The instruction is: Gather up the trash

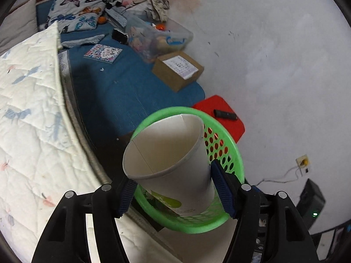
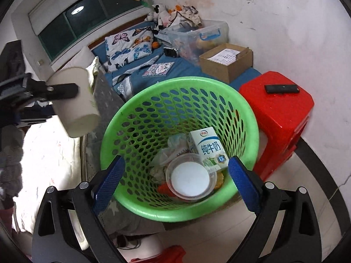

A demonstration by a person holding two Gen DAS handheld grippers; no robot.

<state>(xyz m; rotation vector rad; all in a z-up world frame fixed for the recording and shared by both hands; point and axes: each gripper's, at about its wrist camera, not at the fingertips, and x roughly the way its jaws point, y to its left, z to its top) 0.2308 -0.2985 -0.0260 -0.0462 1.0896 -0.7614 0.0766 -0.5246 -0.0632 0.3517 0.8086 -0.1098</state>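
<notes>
The paper cup (image 1: 173,166) tilts at frame centre above the green basket (image 1: 232,153), mouth toward the upper left; the left claw (image 1: 173,194) clamps its sides, while the right claw (image 2: 175,186) gapes empty over the basket

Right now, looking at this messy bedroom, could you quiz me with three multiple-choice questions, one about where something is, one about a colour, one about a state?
1. Where does the black remote control lie?
A. on the red plastic stool
B. inside the cardboard box
C. in the basket

2. What colour is the perforated trash basket?
A. blue
B. green
C. red

3. What is the left gripper doing?
A. standing open and empty
B. gripping a milk carton
C. gripping a white paper cup

Answers:
1 A, the remote rests on the stool's top beside the basket.
2 B, its rim and holed wall are bright green.
3 C, the blue pads press the cup's sides above the basket; the milk carton lies inside it.
</notes>
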